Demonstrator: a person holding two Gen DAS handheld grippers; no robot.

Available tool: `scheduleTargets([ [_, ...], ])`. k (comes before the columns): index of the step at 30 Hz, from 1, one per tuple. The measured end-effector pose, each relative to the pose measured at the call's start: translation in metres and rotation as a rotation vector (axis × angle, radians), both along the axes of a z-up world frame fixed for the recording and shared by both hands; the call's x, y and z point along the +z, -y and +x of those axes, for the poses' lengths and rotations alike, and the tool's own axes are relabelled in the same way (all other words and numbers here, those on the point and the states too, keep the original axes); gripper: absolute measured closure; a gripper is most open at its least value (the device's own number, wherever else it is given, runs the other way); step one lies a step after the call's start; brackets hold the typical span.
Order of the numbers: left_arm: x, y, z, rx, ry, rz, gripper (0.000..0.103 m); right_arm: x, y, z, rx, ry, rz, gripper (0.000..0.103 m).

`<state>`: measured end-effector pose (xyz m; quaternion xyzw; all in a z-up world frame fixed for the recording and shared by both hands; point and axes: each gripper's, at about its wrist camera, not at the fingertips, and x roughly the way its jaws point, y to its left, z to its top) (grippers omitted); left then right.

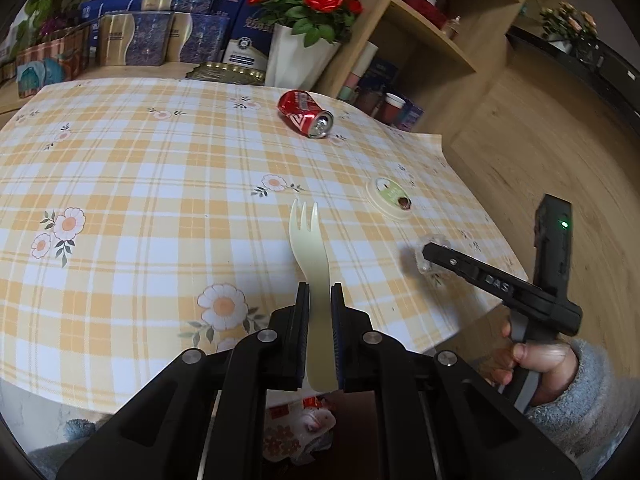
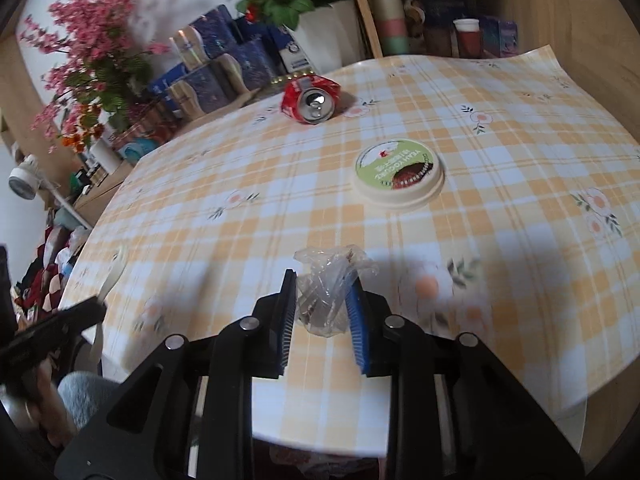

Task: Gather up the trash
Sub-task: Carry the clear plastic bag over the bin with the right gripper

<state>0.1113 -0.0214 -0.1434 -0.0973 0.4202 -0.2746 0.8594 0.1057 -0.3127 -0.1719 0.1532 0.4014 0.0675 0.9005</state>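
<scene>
While both hands work at once, the left tool (image 1: 320, 292) is clenched on the handle of a pale plastic fork (image 1: 309, 240), which sticks out forward between the two pads with its prongs pointing away over the desk (image 1: 120, 184). Gripped near its tail end, the fork appears lifted clear of the checked cloth, which suits carrying it off rather than sliding it. Below the desk edge, under this tool, a crumpled printed wrapper (image 1: 296, 428) shows in what may be a bin or bag; I cannot tell which, but that would explain why the fork is held just over the near edge.

The right tool (image 2: 322, 300) grasps a wad of clear plastic film (image 2: 326, 280), its pads closed in on either side of the crinkled bundle at the near part of the desk. Soft film squashes easily, so a pinch across the middle is probably the surest hold.

Two pieces of trash lie untouched farther out: a dented red can (image 2: 310, 98) on its side near the far edge, its open top facing the right camera, and a round lid (image 2: 400, 176) with a green label lying flat between the can and the film. Both are well apart from either tool, so by my judgement the collecting is roughly half done.
</scene>
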Motion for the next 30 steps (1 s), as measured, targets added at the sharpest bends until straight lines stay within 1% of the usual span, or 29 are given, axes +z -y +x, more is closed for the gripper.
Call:
scheduleTargets([
  [4,0.003,-0.002,-0.020,-0.052,0.016,-0.009,0.092,0.005,0.006,-0.033,0.018,0.056,0.044,0.076],
  [6,0.002,0.000,-0.031,-0.089,0.020,-0.002,0.092,0.006,0.010,-0.054,0.027,0.081,0.043,0.076],
  [11,-0.015,0.011,-0.065,-0.213,0.023,0.093,0.092,0.000,0.016,-0.090,0.033,0.087,0.005,0.076],
  [13,-0.023,0.017,-0.080,-0.279,0.031,0.128,0.092,-0.003,0.016,-0.100,0.034,0.089,-0.012,0.076],
  [15,-0.030,0.024,-0.091,-0.335,0.034,0.154,0.092,-0.008,0.017,-0.106,0.028,0.088,-0.016,0.076],
  [17,-0.039,0.033,-0.100,-0.392,0.027,0.184,0.092,-0.012,0.017,-0.109,0.019,0.081,0.001,0.076],
  [19,-0.049,0.041,-0.106,-0.434,0.020,0.216,0.092,-0.015,0.016,-0.109,0.021,0.077,-0.002,0.076],
  [22,-0.064,0.052,-0.109,-0.483,0.001,0.261,0.092,-0.017,0.009,-0.109,0.043,0.079,-0.016,0.076],
  [25,-0.085,0.060,-0.109,-0.511,-0.045,0.291,0.092,-0.020,0.001,-0.108,0.064,0.072,-0.041,0.076],
  [28,-0.106,0.064,-0.106,-0.516,-0.103,0.325,0.092,-0.022,-0.003,-0.108,0.081,0.067,-0.057,0.076],
  [30,-0.119,0.064,-0.099,-0.494,-0.151,0.344,0.092,-0.023,-0.005,-0.108,0.084,0.063,-0.060,0.076],
])
